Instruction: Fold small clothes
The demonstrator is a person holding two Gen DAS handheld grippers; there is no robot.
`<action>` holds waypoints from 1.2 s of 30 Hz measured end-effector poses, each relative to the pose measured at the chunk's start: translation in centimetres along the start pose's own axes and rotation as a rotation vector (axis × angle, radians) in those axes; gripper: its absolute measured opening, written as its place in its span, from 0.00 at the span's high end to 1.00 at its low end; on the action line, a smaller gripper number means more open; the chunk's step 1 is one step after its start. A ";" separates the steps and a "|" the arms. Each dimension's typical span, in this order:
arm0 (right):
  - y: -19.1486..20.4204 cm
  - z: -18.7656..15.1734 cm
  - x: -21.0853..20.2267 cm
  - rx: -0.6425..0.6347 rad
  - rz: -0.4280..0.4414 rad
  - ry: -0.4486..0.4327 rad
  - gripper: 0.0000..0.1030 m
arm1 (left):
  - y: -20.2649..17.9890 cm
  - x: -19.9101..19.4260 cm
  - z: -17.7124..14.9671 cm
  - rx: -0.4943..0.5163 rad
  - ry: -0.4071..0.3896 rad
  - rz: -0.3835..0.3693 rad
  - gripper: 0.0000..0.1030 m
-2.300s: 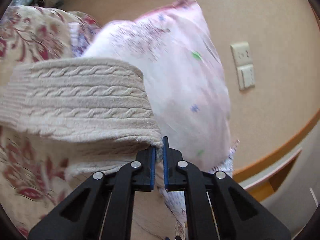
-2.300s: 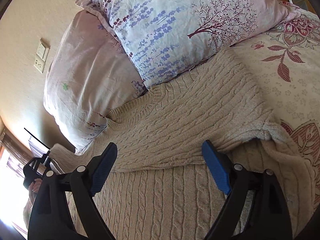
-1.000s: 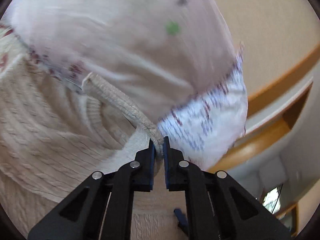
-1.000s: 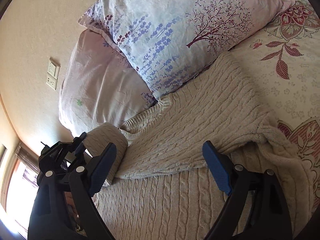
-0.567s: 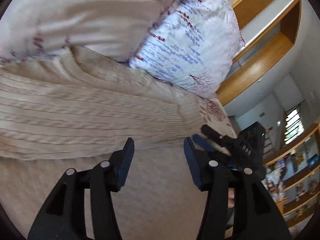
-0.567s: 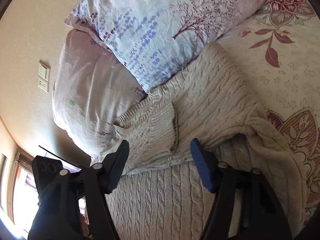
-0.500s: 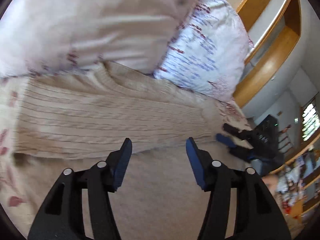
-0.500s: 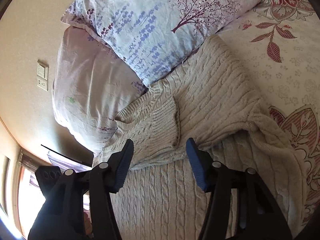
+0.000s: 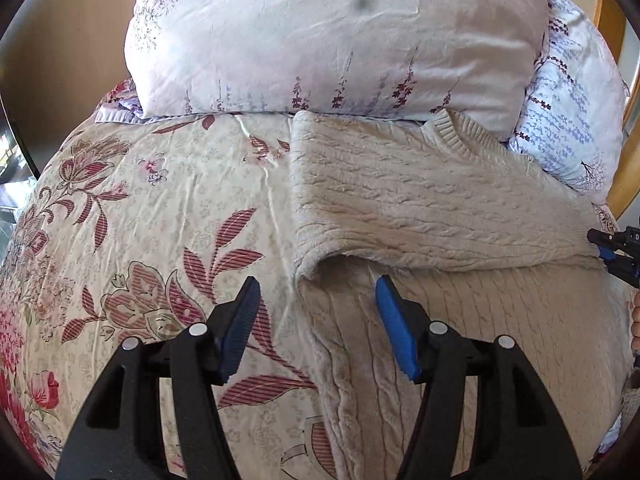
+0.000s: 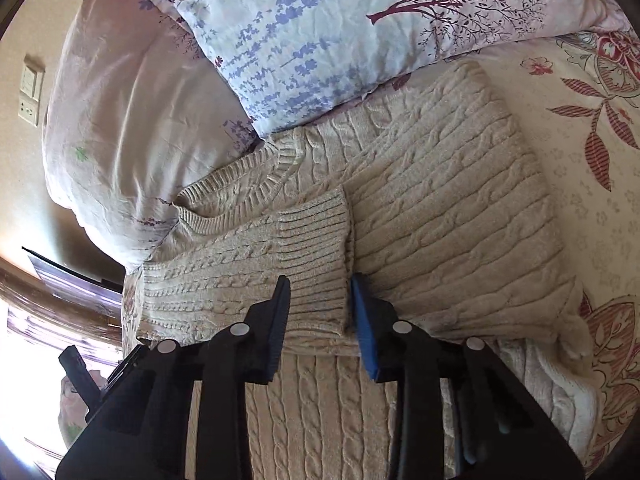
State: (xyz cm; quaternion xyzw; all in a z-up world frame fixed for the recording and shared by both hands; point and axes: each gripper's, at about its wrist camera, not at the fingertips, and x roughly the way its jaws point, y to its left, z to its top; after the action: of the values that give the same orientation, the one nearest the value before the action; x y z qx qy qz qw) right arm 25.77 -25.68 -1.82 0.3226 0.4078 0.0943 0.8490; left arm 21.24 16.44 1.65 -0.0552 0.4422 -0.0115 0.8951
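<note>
A beige cable-knit sweater lies flat on the bed with both sleeves folded across its chest. In the right wrist view the sweater shows its collar toward the pillows and a ribbed sleeve cuff lying on the chest. My left gripper is open and empty, just above the sweater's left edge by the sleeve fold. My right gripper is open, its blue pads either side of the cuff's end, close above it. Its tip shows at the right edge of the left wrist view.
Two floral pillows lean against the wall just behind the collar. A flowered bedspread extends left of the sweater and also shows in the right wrist view. A wall socket and a wooden headboard border the bed.
My left gripper carried the sleeve across the chest, opened and let it go, then drew back to the sweater's left edge. My right gripper narrowed and moved down over the cuff.
</note>
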 end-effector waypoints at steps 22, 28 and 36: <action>0.9 0.6 -1.5 -0.126 -0.157 -0.223 0.91 | 0.1 1.5 0.5 -0.038 -0.018 0.042 0.43; 0.5 0.3 0.0 -0.147 -0.232 -0.173 0.91 | 0.0 1.5 0.5 -0.029 -0.024 0.052 0.43; 1.4 0.5 0.1 -0.228 -0.282 -0.137 0.80 | -0.2 1.4 0.1 0.005 -0.019 0.062 0.38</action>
State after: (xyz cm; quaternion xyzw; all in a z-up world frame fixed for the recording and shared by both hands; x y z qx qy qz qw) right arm 26.33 -24.74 -0.76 0.1695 0.3770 -0.0019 0.9106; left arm 22.15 16.14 0.66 -0.0395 0.4352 0.0156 0.8994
